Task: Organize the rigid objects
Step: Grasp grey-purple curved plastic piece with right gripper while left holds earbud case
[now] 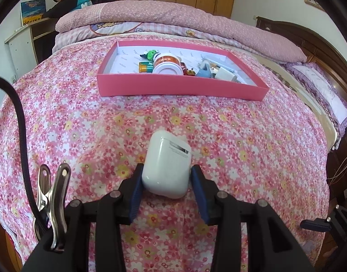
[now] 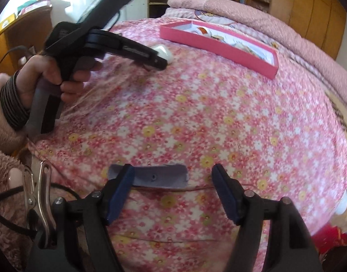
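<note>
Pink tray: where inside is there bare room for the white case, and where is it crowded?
The pink tray has bare white floor at its left end, left of the battery. The middle and right are crowded: jar, charger.

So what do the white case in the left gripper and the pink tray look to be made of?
White case: most likely hard glossy plastic, given its smooth rounded shell, soft highlights and a metallic-looking hinge strip. Pink tray: probably matte cardboard, with thin flat walls, crisp folded corners and a white printed lining, though the pictures cannot confirm it.
</note>
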`<state>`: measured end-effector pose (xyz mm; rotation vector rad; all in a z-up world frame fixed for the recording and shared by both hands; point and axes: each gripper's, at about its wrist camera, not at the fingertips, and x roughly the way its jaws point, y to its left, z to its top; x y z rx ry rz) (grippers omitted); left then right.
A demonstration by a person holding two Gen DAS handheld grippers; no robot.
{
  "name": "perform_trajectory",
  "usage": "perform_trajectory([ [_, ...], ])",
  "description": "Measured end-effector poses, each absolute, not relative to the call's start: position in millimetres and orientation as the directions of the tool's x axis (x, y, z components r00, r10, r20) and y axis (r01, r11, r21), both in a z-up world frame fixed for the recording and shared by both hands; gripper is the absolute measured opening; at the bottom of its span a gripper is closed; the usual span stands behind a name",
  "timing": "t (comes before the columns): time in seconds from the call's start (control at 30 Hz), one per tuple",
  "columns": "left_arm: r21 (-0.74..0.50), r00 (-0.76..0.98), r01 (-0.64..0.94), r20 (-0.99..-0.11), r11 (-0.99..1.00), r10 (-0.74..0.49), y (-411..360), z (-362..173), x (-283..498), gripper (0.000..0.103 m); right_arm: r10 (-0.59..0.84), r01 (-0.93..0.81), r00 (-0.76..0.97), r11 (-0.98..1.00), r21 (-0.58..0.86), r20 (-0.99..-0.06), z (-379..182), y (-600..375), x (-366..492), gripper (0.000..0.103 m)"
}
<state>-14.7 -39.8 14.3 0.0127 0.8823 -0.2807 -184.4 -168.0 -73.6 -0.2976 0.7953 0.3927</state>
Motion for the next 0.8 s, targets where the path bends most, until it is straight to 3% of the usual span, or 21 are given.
perform_trajectory([
  [0.2,-0.106,0.602,0.247,-0.762,0.963,-0.239,-39.1,13.6,-15.0,0.044,0.223,-0.421,0.678,0.899,-0.121,-0.7,-62.7,-170.9,-184.6,0.072],
  [0.5,-0.113,0.6,0.254,-0.761,0.961,-0.248,-41.5,13.4,-14.6,0.051,0.295,-0.497,0.549,0.868,-0.021,-0.782,-77.0,-166.7,-177.8,0.077],
  [0.67,-0.102,0.602,0.257,-0.761,0.961,-0.242,-43.5,13.0,-15.1,0.052,0.308,-0.496,0.599,0.867,-0.04,-0.739,-63.8,-167.7,-186.9,0.077],
  [0.8,-0.097,0.605,0.259,-0.759,0.961,-0.24,-43.8,12.6,-16.4,0.052,0.386,-0.535,0.552,0.844,0.041,-0.739,-56.9,-169.0,-188.0,0.077],
])
